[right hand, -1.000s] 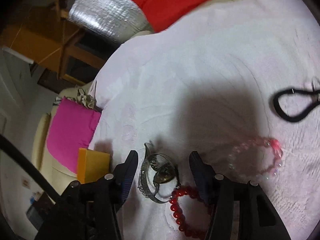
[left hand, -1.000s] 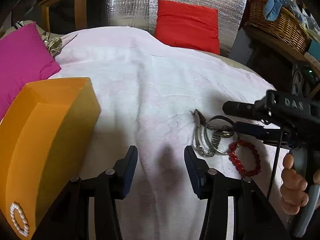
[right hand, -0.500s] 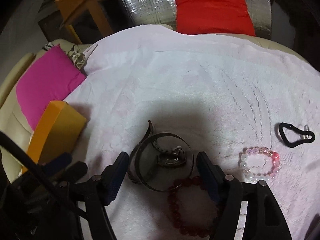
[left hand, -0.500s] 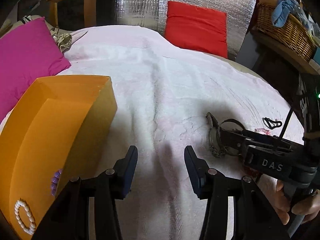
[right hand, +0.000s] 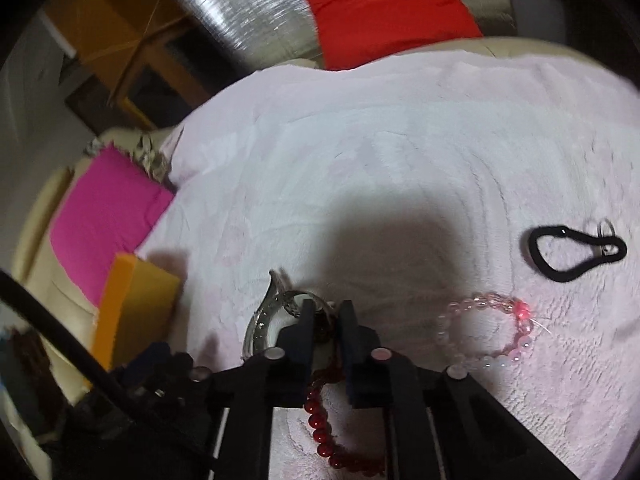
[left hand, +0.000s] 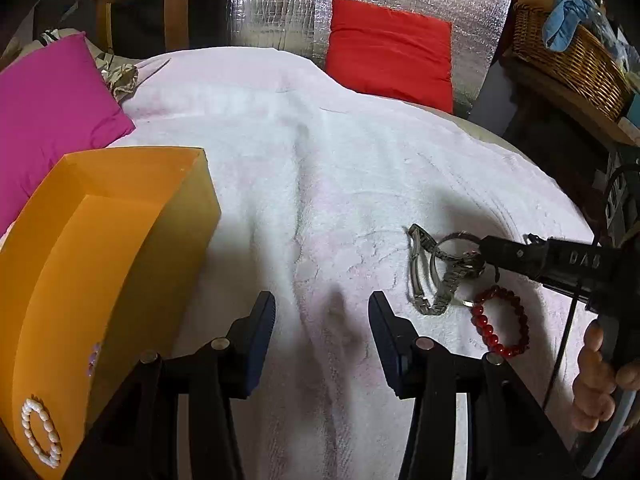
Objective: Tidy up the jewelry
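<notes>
While right tool [right hand: 325, 322] pinches metal-link watch [left hand: 448, 276], left tool [left hand: 322, 320] gapes empty over fluffy towel [left hand: 320, 168], beaded red bracelet [left hand: 502, 326] beside

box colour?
Orange box, clearest in the left wrist view.

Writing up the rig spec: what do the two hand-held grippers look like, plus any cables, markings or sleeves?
The left hand-held gripper has black linkage arms with silver pivot pins and dark blue flat finger pads. The right hand-held gripper is built the same way. From the left wrist view its black body carries pale "DAS" lettering, a thin black cable hangs beside the handle, and the bare hand holding it shows no sleeve.
</notes>
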`<state>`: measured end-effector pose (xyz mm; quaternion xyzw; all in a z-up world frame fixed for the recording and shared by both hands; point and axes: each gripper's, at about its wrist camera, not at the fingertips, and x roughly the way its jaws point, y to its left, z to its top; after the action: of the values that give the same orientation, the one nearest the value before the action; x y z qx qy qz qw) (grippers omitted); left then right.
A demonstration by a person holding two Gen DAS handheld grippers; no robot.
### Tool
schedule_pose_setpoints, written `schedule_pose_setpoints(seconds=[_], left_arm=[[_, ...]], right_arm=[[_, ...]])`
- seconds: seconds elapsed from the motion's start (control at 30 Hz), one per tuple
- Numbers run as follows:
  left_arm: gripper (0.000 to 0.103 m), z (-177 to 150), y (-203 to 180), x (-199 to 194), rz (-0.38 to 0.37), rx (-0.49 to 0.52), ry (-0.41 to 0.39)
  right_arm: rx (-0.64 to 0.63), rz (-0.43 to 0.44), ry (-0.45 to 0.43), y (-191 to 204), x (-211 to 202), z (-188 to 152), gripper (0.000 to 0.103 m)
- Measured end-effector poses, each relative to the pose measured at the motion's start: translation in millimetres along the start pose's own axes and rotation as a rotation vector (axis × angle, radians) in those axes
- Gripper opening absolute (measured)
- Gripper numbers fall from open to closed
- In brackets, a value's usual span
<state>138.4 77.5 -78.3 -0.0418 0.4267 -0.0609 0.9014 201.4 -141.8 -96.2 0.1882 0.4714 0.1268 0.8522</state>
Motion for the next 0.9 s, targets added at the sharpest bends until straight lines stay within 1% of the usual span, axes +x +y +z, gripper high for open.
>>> schedule_pose_setpoints(seconds=[0.23, 0.3, 0.37, 0.4, 0.47, 0.6, 0.63, 0.67, 0.73, 0.83, 0.87, 0.9], left_arm=[[0.049, -0.7, -2.3, 1.6, -0.015, 0.000, -0.004], [0.049, -0.5, -5.0, 1.7, -0.028, 0.002, -0.007], [0.050, -0.4, -9.6, 1.8, -0.056, 0.003, -0.011], [0.050, -0.6, -12.9, 2.2, -0.076, 0.006, -0.013], [0.056, -1.2, -22.1, 3.9, -0.111, 0.017, -0.013], [0.058, -0.3, -41.3, 11.4, -0.142, 0.050, -0.021], [0.061, -0.4, -47.6, 15.2, -0.164, 0.065, -0.013], [0.067, 0.5, -52.4, 19.1, -0.169, 0.077, -0.003], [0.068, 0.1, -58.7, 26.9, -0.158, 0.102, 0.013], [0.067, 0.7, -57.5, 36.2, -0.146, 0.105, 0.033], [0.066, 1.0, -55.3, 39.8, -0.142, 0.102, 0.043], [0.063, 1.7, -53.2, 42.0, -0.146, 0.100, 0.046]], right_arm=[[0.212, 0.166, 0.032, -33.7, -4.2, 3.8, 0.008], [0.253, 0.193, 0.022, -38.8, -8.2, 4.8, 0.008], [0.288, 0.221, 0.002, -44.4, -14.7, 7.0, 0.008], [0.302, 0.228, -0.009, -47.0, -18.6, 8.0, 0.008], [0.320, 0.235, -0.030, -51.9, -24.6, 9.5, 0.008], [0.357, 0.235, -0.047, -64.3, -30.5, 11.3, 0.008], [0.363, 0.235, -0.047, -67.3, -30.8, 11.8, 0.008], [0.370, 0.233, -0.050, -69.2, -31.3, 12.2, 0.008], [0.380, 0.237, -0.055, -71.5, -32.7, 12.7, 0.008], [0.391, 0.244, -0.061, -73.4, -34.4, 14.3, 0.008], [0.394, 0.246, -0.061, -74.5, -34.6, 14.9, 0.008], [0.399, 0.247, -0.063, -75.0, -34.5, 15.3, 0.008]])
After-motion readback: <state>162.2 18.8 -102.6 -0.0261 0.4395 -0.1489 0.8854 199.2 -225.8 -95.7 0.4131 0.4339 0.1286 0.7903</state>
